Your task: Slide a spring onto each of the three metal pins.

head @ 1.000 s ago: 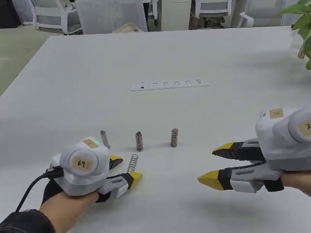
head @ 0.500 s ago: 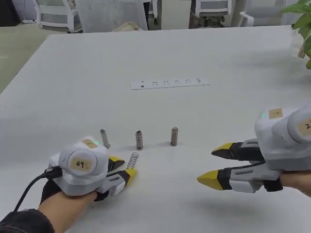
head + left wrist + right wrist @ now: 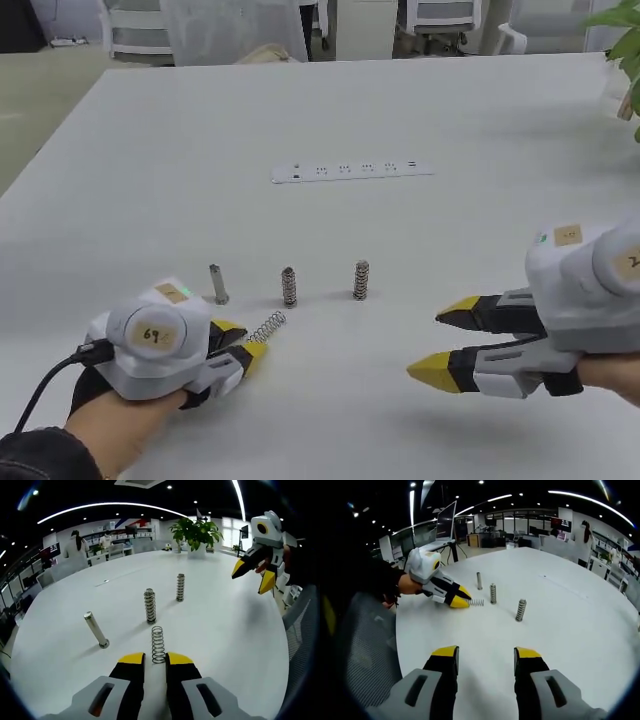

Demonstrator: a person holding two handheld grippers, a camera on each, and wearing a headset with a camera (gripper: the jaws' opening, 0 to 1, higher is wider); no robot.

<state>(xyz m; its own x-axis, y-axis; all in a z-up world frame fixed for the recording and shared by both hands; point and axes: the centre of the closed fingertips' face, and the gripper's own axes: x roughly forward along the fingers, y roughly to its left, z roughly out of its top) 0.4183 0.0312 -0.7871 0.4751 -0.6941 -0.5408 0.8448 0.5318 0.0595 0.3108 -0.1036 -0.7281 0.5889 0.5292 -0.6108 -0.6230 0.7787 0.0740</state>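
Three upright pins stand in a row on the white table point(image 3: 480, 210). The left pin point(image 3: 217, 284) point(image 3: 95, 629) point(image 3: 479, 580) is bare. The middle pin point(image 3: 289, 287) point(image 3: 150, 606) point(image 3: 493, 593) and the right pin point(image 3: 361, 281) point(image 3: 180, 587) point(image 3: 521, 610) each carry a spring. My left gripper point(image 3: 243, 341) point(image 3: 156, 658) point(image 3: 460, 601) is shut on the near end of a loose spring point(image 3: 268, 326) point(image 3: 158, 642) point(image 3: 476, 602), which sticks out forward, just in front of the bare and middle pins. My right gripper point(image 3: 447, 342) point(image 3: 486, 653) point(image 3: 254, 575) hovers open and empty to the right.
A white power strip point(image 3: 352, 170) lies flat further back on the table. A potted plant point(image 3: 625, 50) point(image 3: 196, 532) stands at the far right edge. Office chairs line the table's far side.
The left gripper's jaws have closed from wide open onto the near end of the loose spring, and the hand has drawn slightly left. The right gripper has held still.
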